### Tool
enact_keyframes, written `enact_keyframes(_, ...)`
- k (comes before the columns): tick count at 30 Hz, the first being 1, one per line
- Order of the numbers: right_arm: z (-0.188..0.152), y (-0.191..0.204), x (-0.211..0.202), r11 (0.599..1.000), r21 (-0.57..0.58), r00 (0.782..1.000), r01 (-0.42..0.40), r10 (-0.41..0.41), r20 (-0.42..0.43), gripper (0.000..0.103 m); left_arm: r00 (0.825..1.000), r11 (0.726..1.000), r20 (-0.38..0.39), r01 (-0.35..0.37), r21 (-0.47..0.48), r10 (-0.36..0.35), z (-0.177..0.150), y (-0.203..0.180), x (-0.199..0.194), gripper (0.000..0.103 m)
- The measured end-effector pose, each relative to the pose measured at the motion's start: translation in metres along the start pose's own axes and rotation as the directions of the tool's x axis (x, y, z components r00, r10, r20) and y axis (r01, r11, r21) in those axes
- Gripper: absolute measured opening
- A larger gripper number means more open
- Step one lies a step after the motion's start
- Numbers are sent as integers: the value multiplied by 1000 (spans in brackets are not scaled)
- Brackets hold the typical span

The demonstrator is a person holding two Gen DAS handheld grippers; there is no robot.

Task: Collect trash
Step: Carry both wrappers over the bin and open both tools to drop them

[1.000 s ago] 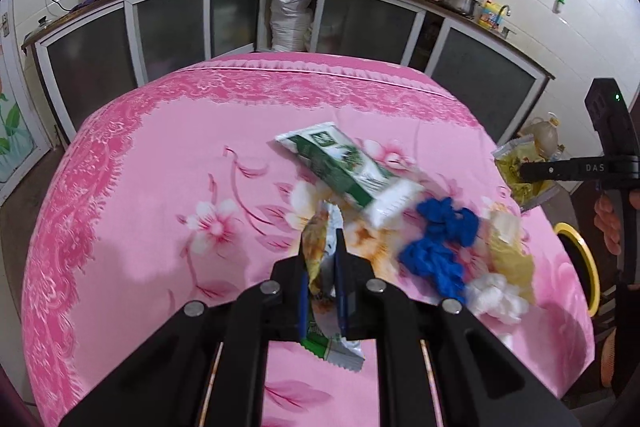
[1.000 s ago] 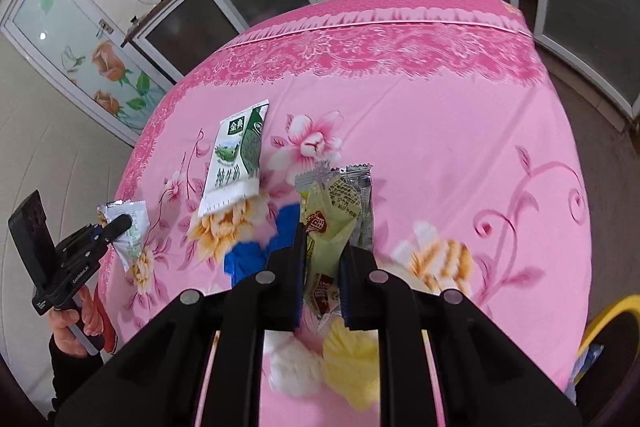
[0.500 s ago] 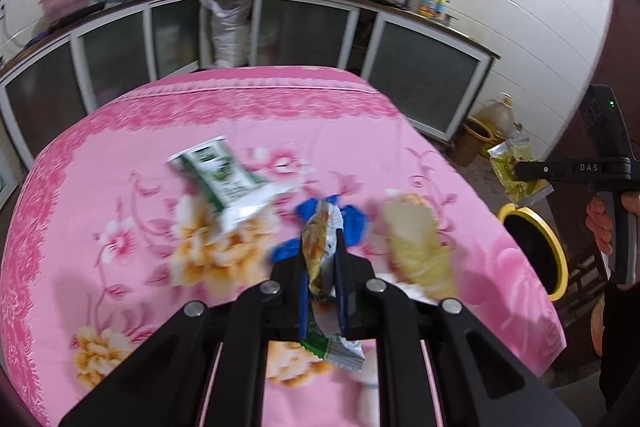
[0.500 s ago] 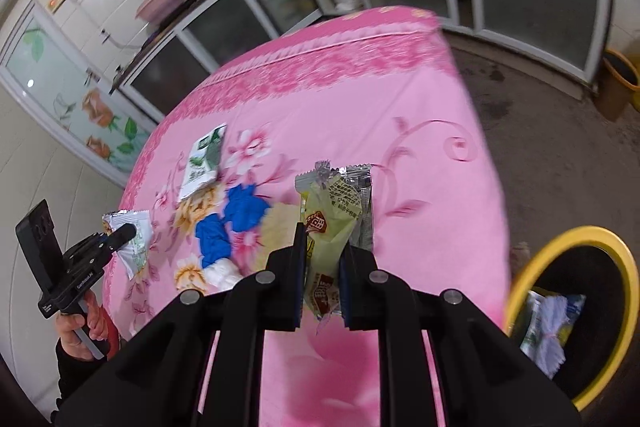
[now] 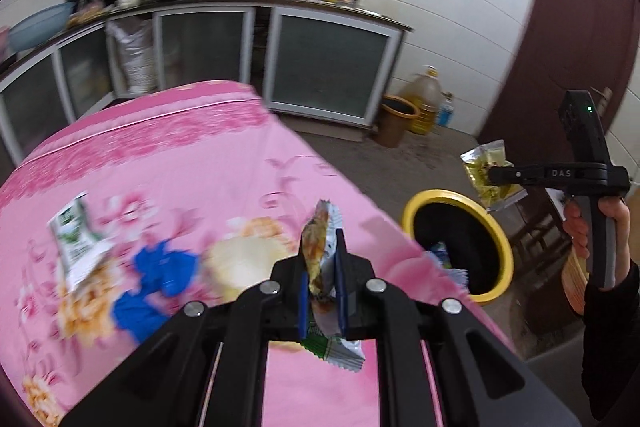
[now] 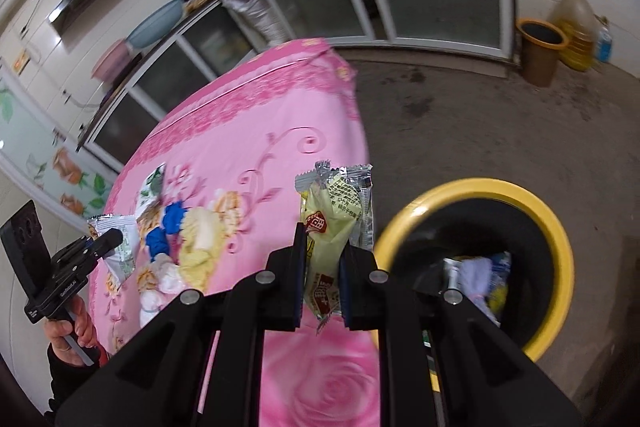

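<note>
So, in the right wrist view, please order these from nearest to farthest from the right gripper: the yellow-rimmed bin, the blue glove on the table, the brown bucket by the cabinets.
1. The yellow-rimmed bin, just to the right of the right gripper.
2. The blue glove, on the table to the left.
3. The brown bucket, far away on the floor, upper right.

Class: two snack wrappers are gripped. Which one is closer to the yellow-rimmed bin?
The yellow wrapper in the right gripper, almost beside the bin. The left gripper's wrapper is over the pink table.
</note>
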State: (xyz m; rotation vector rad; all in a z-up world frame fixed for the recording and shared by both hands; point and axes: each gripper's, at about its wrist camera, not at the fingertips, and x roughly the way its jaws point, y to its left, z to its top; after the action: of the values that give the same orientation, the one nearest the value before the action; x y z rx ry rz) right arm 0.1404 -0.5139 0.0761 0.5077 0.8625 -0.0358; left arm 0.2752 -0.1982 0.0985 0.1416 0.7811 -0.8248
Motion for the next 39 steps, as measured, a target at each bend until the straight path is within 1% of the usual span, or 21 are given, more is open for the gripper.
enact_keyframes(2,-4,-14,-7,1000,17,1000,10,-11,10,14,999,999,-11,34,20,-33,5,-18,10,9)
enact_keyframes(5,-13,-38,-17,998,48,999,34,-35,26,14,997,996,-27,67,62,-66,11,-49,28,9)
enact_keyframes(11,-27,-77,-22,993,103,998,51,-54,22,14,988,984,-74,144,106,-136,19,-101,63,10)
enact_keyframes(15,-36,-98,-21,990,126,998,58,-60,13,14,982,975,-102,173,137,-159,24,-130,85,10)
enact_keyframes(21,-48,-123,-8,984,168,998,65,-64,-12,14,976,969,-136,190,160,-169,29,-166,122,10)
enact_keyframes(26,-55,-141,3,977,197,997,78,-72,-37,14,971,964,-171,198,179,-167,26,-192,150,10)
enact_keyframes(29,-56,-149,5,975,206,996,85,-77,-45,14,963,961,-194,219,168,-185,26,-203,164,10)
enact_keyframes(32,-59,-156,9,971,220,995,90,-79,-58,14,960,959,-211,224,174,-186,26,-215,177,10)
enact_keyframes(37,-62,-170,14,962,258,994,92,-75,-75,15,956,962,-216,232,144,-198,26,-216,192,10)
enact_keyframes(39,-64,-174,16,956,283,995,81,-62,-75,15,958,963,-206,232,135,-201,25,-215,194,21)
